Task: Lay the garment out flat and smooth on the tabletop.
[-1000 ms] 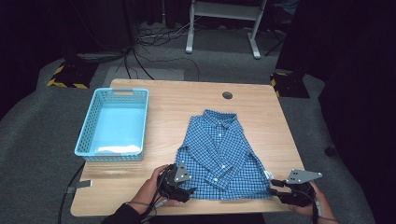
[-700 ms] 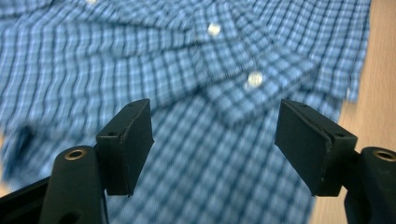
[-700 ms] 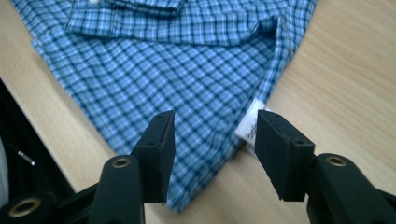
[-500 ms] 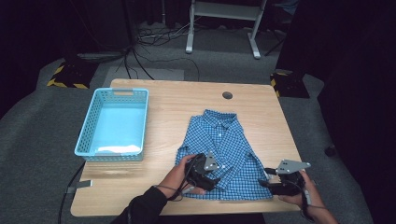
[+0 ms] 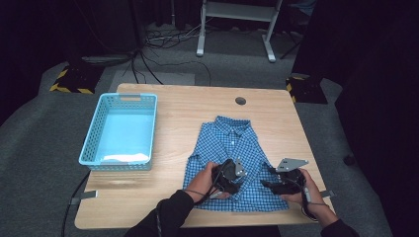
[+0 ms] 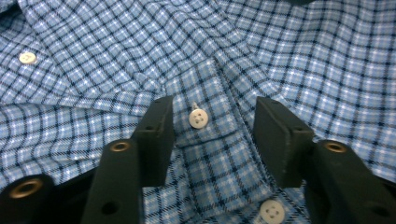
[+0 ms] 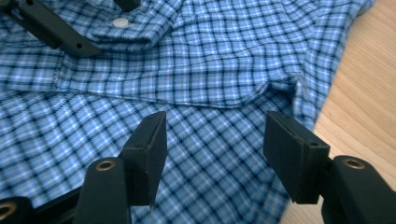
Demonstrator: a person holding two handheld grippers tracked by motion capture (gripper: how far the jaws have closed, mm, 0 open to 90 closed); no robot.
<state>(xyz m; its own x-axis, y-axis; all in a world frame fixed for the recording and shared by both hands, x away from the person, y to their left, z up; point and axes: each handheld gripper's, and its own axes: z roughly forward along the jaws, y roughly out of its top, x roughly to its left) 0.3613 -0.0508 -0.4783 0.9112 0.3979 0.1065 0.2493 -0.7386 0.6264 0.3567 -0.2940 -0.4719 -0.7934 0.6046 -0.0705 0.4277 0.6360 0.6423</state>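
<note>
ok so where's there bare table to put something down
Bare wood between the blue basket and the checked shirt, along the far edge by the round hole, and the near left corner. Crowded at the shirt's hem, where both grippers work.

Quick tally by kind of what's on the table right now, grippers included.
Checked shirt: 1
Blue basket: 1
Grippers: 2, left gripper over the shirt's middle, right gripper at the shirt's lower right
Total: 4
</note>
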